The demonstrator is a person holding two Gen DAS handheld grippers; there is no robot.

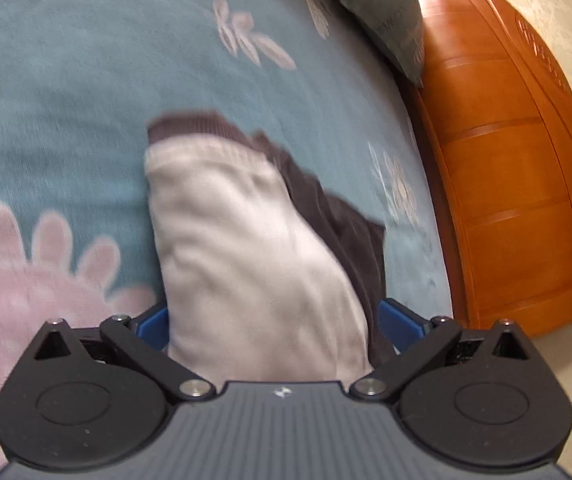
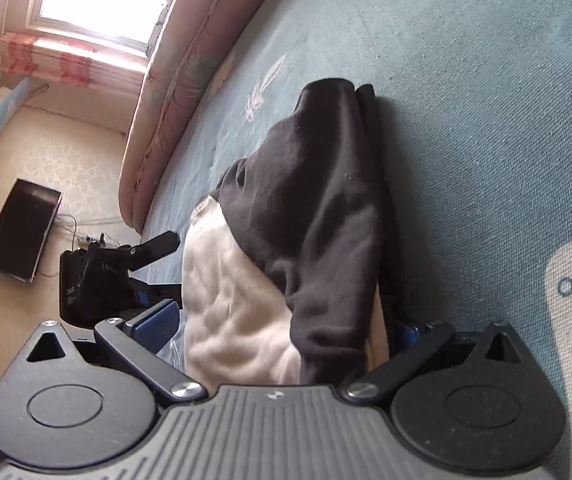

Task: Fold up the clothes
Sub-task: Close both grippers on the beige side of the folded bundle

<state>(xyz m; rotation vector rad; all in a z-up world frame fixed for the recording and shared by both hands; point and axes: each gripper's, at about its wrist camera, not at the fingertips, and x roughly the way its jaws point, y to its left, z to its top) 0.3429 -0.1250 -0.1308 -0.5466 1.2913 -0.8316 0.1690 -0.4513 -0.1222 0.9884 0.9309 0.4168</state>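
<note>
Left gripper [image 1: 273, 320] clamped on the garment [image 1: 245, 248], blue pads pressed against each side of the bunched cream cloth, dark brown layer trailing off to its right. Right gripper [image 2: 281, 328] likewise clamped on the same garment, cream fleece lining to the left of the pinch and dark outer cloth draped over the top (most likely a jacket turned partly inside out, though hard to confirm). Cloth rising straight ahead of both sets of fingers, far end resting on the teal bedspread [image 1: 65, 100] beyond. Held at two points, probably to carry one edge evenly over for a fold. Wooden headboard [image 1: 506, 160] well off to the right of the left gripper, pillow [image 1: 386, 16] ahead.
</note>
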